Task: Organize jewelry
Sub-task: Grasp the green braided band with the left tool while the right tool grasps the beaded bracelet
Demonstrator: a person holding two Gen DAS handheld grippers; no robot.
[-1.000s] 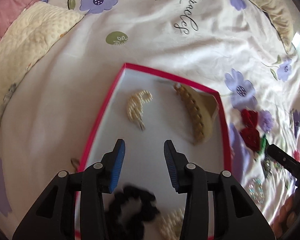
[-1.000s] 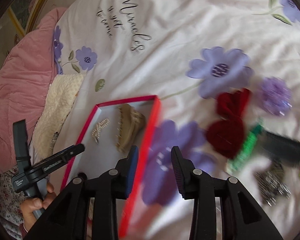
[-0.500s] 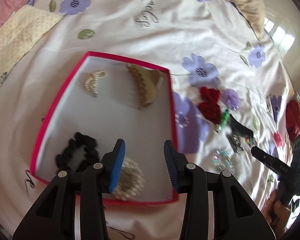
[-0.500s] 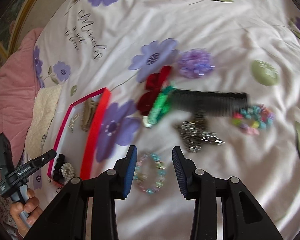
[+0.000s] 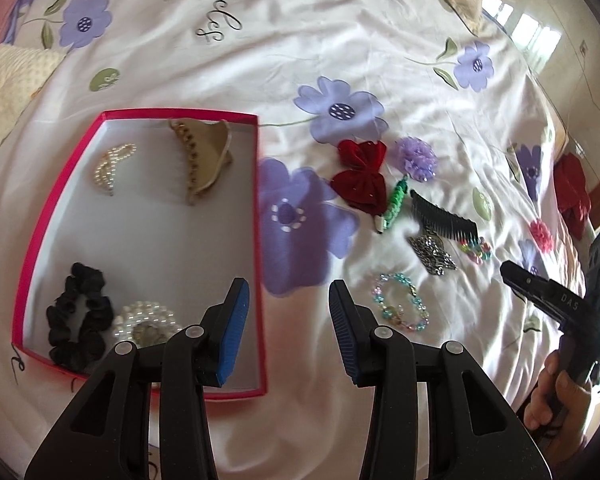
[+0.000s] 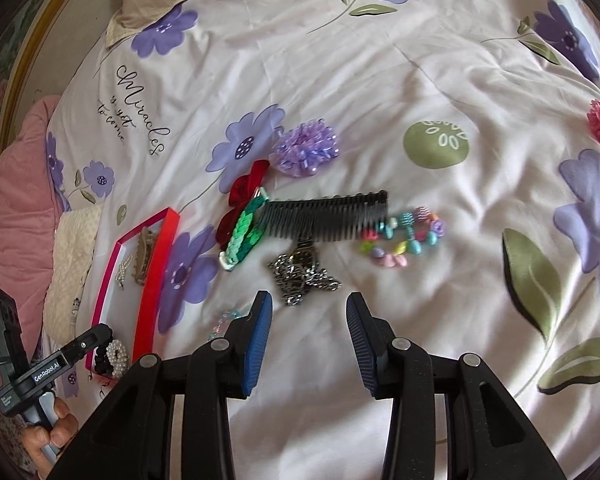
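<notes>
From the left wrist, the left tongs (image 5: 286, 332) stand spread and empty over the right wall of the red box (image 5: 259, 216), which holds a tan claw clip (image 5: 204, 160), black scrunchie (image 5: 80, 316) and pearl pieces. From the right wrist, the right tongs (image 6: 308, 342) are spread, empty, above the bed (floral sheet), just short of what looks like a metal watch (image 6: 300, 276) beside the black comb (image 6: 324, 216).

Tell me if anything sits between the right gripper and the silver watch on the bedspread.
Nothing visible does. The right gripper is open and empty, and only bare bedspread lies between its fingers and the silver watch. The black comb lies beyond the watch.
</notes>
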